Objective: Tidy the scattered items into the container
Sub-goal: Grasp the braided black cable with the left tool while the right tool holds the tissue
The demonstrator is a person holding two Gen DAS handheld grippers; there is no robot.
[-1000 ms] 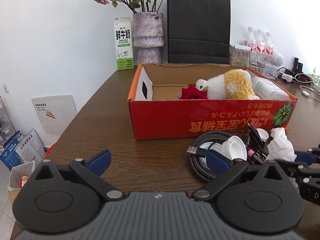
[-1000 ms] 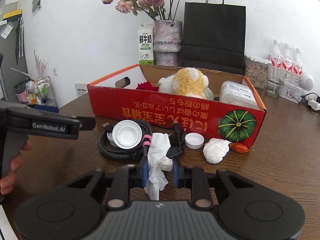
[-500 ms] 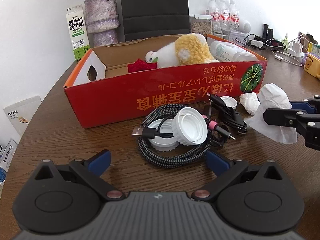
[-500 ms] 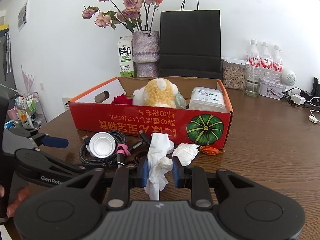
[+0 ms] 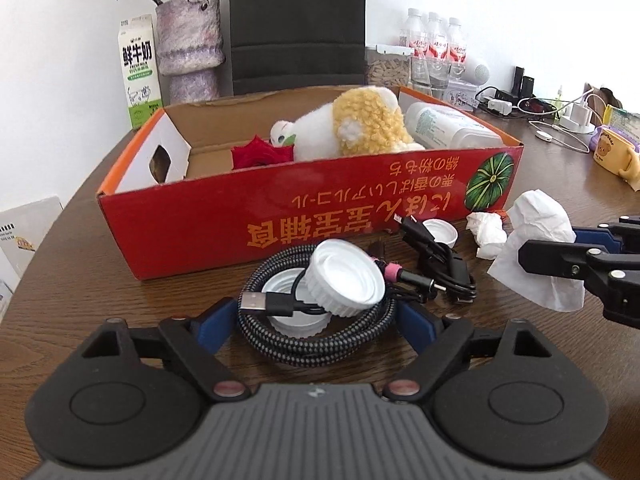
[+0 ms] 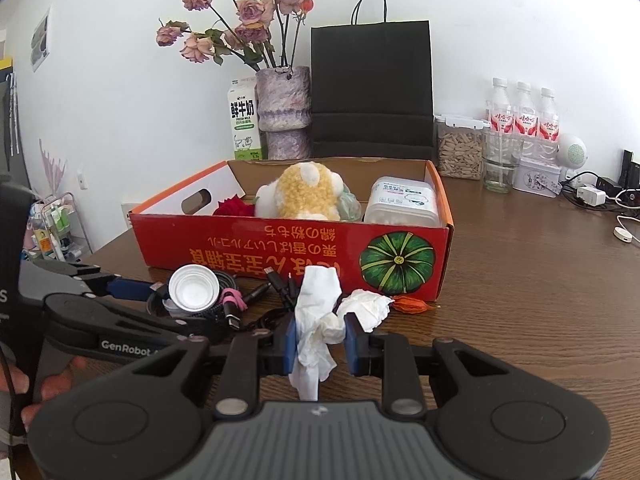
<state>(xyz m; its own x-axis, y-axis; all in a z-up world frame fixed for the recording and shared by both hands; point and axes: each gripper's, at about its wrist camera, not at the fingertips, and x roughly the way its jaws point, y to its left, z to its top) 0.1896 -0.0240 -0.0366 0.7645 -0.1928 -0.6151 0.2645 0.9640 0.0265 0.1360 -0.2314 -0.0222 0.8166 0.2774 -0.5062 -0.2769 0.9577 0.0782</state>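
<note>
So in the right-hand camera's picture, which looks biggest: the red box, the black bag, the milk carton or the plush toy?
1. red box
2. black bag, though it stands farther back, so it may really be larger than it looks
3. plush toy
4. milk carton, close to the toy in size; it stands farther back too.

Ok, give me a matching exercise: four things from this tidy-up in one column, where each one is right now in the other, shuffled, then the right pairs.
Things:
1. plush toy
2. white tissue
3. braided cable coil
4. orange dried husk

Places:
A. on the table between the closing jaws of the left tool, pads not yet pressing
B. inside the red box
C. pinched in the right tool
D. on the table by the box's pumpkin corner

Pairs: 1-B, 2-C, 3-A, 4-D
</note>
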